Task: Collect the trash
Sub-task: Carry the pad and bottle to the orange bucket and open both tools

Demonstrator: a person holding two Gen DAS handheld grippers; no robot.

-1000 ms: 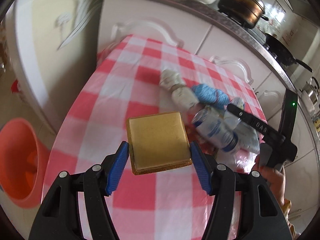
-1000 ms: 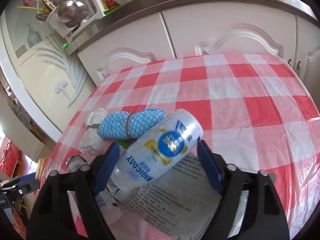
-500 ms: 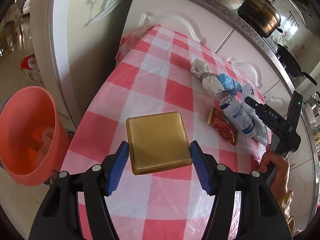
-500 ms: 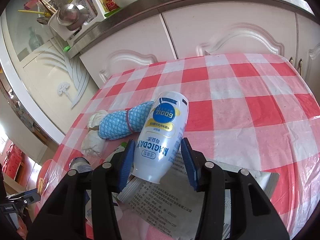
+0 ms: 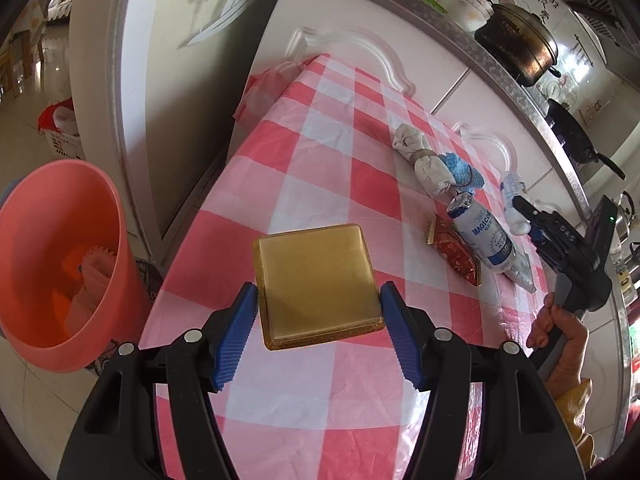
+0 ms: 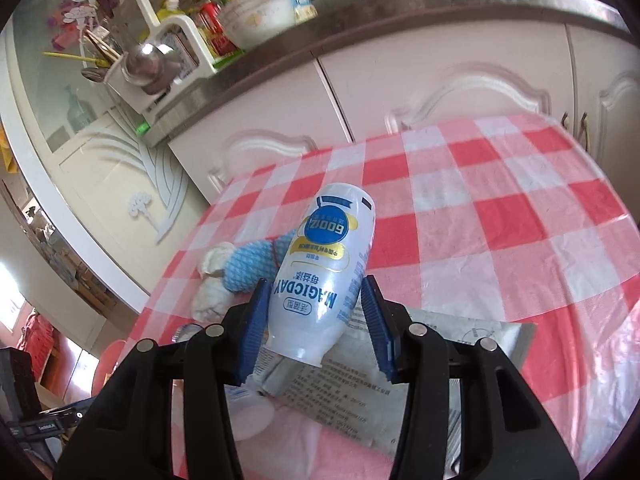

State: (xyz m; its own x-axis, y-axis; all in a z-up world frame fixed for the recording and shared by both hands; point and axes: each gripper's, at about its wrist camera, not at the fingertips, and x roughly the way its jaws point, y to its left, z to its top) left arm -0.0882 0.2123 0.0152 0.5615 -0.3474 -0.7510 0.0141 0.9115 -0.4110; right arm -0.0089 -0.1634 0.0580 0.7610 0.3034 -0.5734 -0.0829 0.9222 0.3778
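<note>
Fingers of the left gripper [image 5: 318,330], blue-padded, clamp the near edge of a flat gold tray [image 5: 316,284], a shallow square of shiny plastic with rounded corners and a raised rim. It lies nearly level between the pads and juts forward beyond their tips, above the red-and-white checked tabletop [image 5: 320,152]. Left of those fingers and lower, an orange bin [image 5: 60,264] stands on the floor with crumpled paper inside.

Ahead and to the right of the left fingers, a red wrapper [image 5: 454,250] lies flat on the cloth, with a second white bottle [image 5: 484,236] on its side just beyond it. Farther on rests a rolled white-and-blue cloth bundle [image 5: 432,164].

At the right edge, a hand [image 5: 560,344] grips the handle of the right gripper [image 6: 318,318], whose fingers have just closed on a white yoghurt bottle [image 6: 324,272]. Its body is milky plastic with a blue round badge, a yellow band and blue "MAGICDAY" lettering, seen upside down. Pinched near its open neck, the bottle runs lengthwise away from the fingers, its rounded base pointing up and forward, tilted slightly right. Under those fingers a printed grey sachet [image 6: 440,344] lies flat on the tabletop.
</note>
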